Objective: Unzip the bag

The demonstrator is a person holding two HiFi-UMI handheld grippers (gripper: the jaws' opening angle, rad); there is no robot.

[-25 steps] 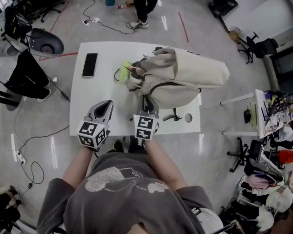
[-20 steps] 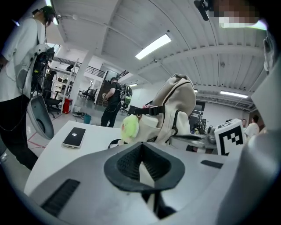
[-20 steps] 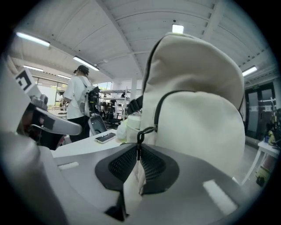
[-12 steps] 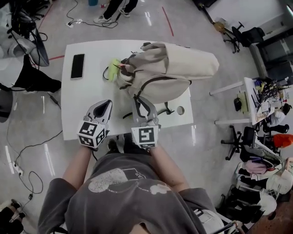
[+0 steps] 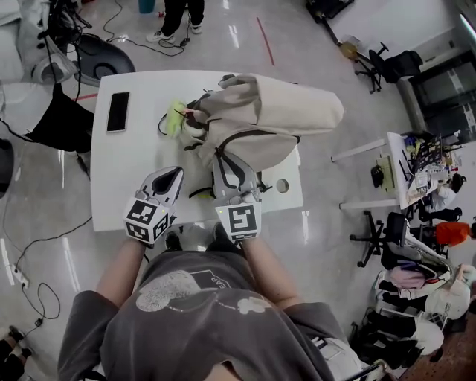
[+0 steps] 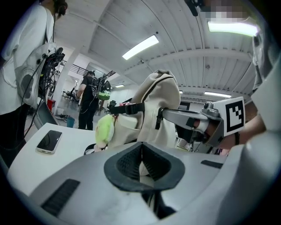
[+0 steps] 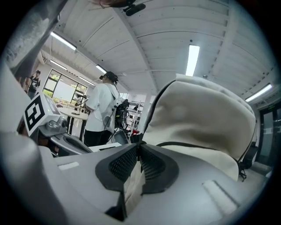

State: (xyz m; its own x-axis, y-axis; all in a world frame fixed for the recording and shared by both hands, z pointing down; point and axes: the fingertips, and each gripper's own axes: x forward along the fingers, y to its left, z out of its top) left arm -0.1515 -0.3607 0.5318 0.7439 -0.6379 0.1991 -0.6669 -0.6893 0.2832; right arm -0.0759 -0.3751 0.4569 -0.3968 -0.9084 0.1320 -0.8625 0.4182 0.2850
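A beige backpack [image 5: 275, 119] lies on the white table [image 5: 126, 171], with a yellow-green plush charm [image 5: 175, 119] at its left end. My right gripper [image 5: 223, 160] is at the bag's near side, shut on a beige strap [image 7: 134, 184] that runs between its pads [image 7: 138, 151]; the bag's body [image 7: 197, 127] bulges just beyond. My left gripper [image 5: 175, 173] hovers over the table just left of the bag, shut with nothing held [image 6: 141, 151]. In the left gripper view the bag [image 6: 153, 110] stands ahead with the charm [image 6: 104, 129] hanging at its left.
A black phone [image 5: 117, 111] lies at the table's far left. A round cable hole [image 5: 282, 185] is near the front right edge. A person [image 5: 175, 15] stands beyond the table. Cables, chairs and a cluttered side desk [image 5: 405, 171] surround it.
The head view has drifted, so the table and bag sit further left in the picture. Both grippers stay near the table's front edge, the right one still at the bag's straps.
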